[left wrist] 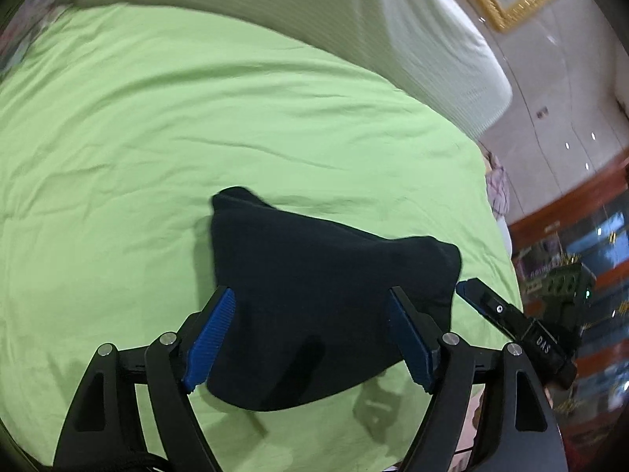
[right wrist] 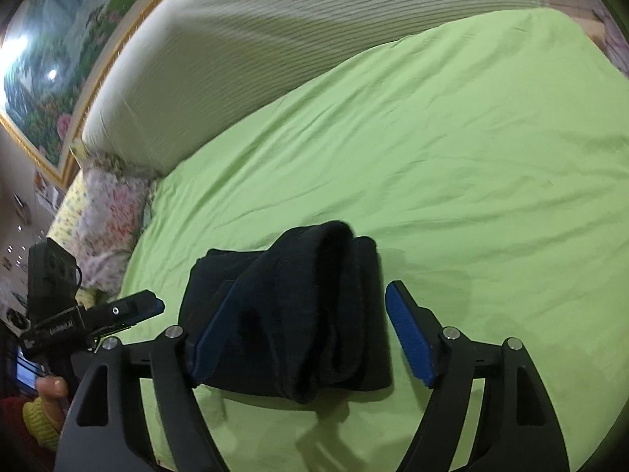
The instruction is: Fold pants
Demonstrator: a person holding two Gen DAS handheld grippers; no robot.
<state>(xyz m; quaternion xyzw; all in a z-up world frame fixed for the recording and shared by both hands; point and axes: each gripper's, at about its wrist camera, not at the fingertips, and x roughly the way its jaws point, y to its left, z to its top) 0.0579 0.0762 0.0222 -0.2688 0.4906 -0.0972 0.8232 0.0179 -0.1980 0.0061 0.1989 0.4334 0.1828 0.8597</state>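
Pants [left wrist: 314, 306], black and folded into a compact bundle, are seen lying on the green sheet [left wrist: 196, 126] near the bed's close edge. In the right wrist view the bundle's long axis runs away from the camera, a rolled fold [right wrist: 334, 236] pointing toward the striped white bolster [right wrist: 255, 59] at the far side. The left gripper [left wrist: 312, 334] is held spread wide, the bundle lying between its blue pads [left wrist: 212, 338]; contact cannot be judged. The right gripper [right wrist: 310, 334] is likewise spread, nothing clamped. A floral pillow [right wrist: 110, 212] is set beside the sheet, and a gilt-framed painting [right wrist: 59, 78] is hung behind.
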